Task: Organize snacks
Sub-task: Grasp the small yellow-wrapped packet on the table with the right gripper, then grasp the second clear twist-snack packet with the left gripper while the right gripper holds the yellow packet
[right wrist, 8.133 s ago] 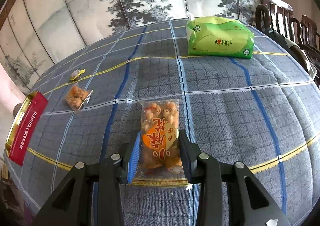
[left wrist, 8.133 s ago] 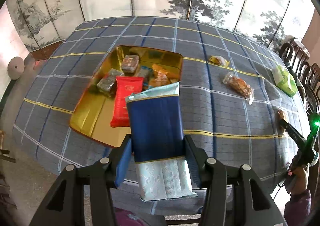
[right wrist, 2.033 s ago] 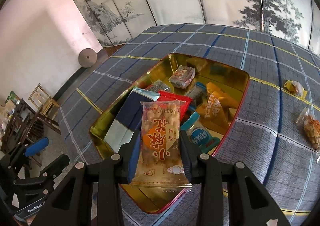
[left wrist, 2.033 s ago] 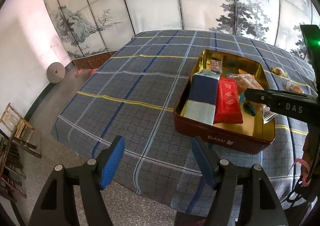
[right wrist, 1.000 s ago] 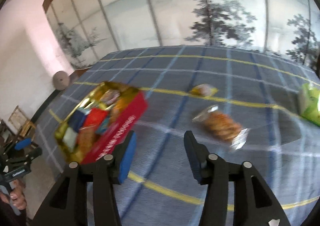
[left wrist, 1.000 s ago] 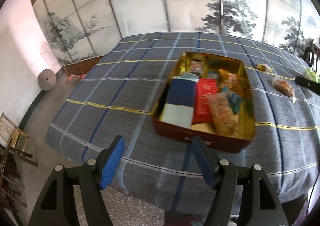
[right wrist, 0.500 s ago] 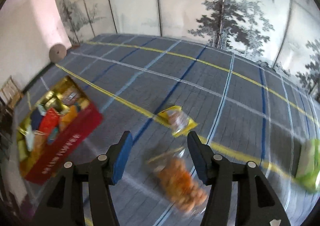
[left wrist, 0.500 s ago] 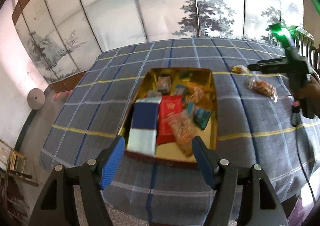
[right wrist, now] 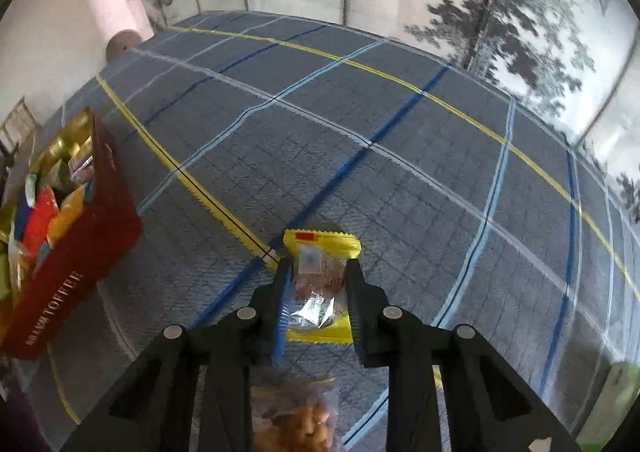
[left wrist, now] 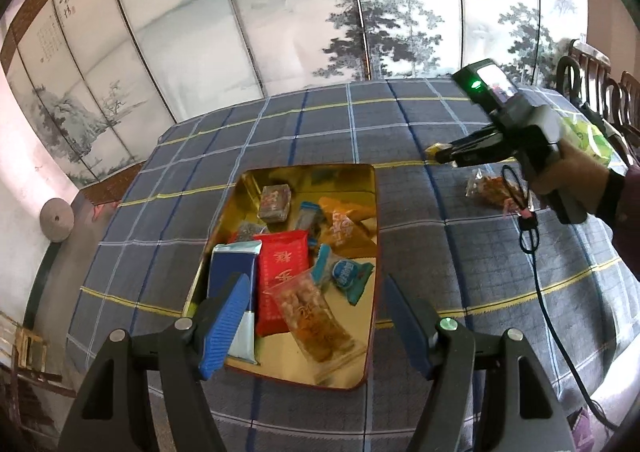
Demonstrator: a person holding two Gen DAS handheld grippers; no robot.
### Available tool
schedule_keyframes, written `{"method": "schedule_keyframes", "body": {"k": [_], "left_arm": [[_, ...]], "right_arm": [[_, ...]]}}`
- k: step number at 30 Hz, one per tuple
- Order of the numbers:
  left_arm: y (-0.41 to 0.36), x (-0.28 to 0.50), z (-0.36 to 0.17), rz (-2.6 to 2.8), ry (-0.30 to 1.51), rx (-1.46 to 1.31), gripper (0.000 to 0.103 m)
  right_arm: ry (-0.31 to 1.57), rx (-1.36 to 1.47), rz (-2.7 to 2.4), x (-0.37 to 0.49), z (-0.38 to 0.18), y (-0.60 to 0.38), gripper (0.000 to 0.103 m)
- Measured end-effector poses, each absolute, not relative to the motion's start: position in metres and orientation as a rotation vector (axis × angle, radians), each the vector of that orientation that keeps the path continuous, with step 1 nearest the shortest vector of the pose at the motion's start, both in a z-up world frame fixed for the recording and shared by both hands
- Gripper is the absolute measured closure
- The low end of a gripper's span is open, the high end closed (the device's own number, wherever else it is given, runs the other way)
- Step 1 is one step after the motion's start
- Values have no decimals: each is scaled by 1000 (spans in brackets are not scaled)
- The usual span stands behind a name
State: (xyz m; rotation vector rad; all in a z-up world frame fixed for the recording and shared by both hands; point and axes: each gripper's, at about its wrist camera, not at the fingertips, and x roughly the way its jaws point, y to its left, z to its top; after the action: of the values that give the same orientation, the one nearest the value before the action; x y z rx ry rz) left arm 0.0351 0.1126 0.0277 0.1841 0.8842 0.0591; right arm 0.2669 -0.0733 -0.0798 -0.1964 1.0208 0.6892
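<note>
Right gripper [right wrist: 316, 292] clamped on yellow snack packet [right wrist: 318, 284]
Lift clear, carry level to tin [right wrist: 76, 220]; left gripper [left wrist: 316, 316] empty, open

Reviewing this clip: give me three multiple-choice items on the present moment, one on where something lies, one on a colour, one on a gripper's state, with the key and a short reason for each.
1. Where does the clear bag of orange snacks lie?
A. Inside the tin
B. On the tablecloth, just below the right gripper
C. On a chair

2. What colour is the outer wall of the tin?
A. Red
B. Green
C. White

3. How does the right gripper stand?
A. Wide open and empty
B. Shut on the yellow packet
C. Out of view

Key: 1 B, the bag rests on the checked tablecloth beneath the gripper; 2 A, the tin's side is red with gold lettering; 3 B, the jaws have just closed and both fingers press the sides of the yellow packet.
</note>
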Motion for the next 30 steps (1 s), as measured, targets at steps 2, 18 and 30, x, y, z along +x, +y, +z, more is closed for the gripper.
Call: {"method": "schedule_keyframes", "body": {"k": [2, 18, 30], "left_arm": [[113, 38, 27, 54, 896, 166, 32], [36, 66, 26, -195, 1061, 26, 32], [-31, 152, -6, -182, 1247, -203, 32]], "right_arm": [[973, -155, 665, 246, -68, -92, 81], [925, 11, 201, 125, -71, -321, 81], [912, 170, 174, 124, -91, -354, 80]]}}
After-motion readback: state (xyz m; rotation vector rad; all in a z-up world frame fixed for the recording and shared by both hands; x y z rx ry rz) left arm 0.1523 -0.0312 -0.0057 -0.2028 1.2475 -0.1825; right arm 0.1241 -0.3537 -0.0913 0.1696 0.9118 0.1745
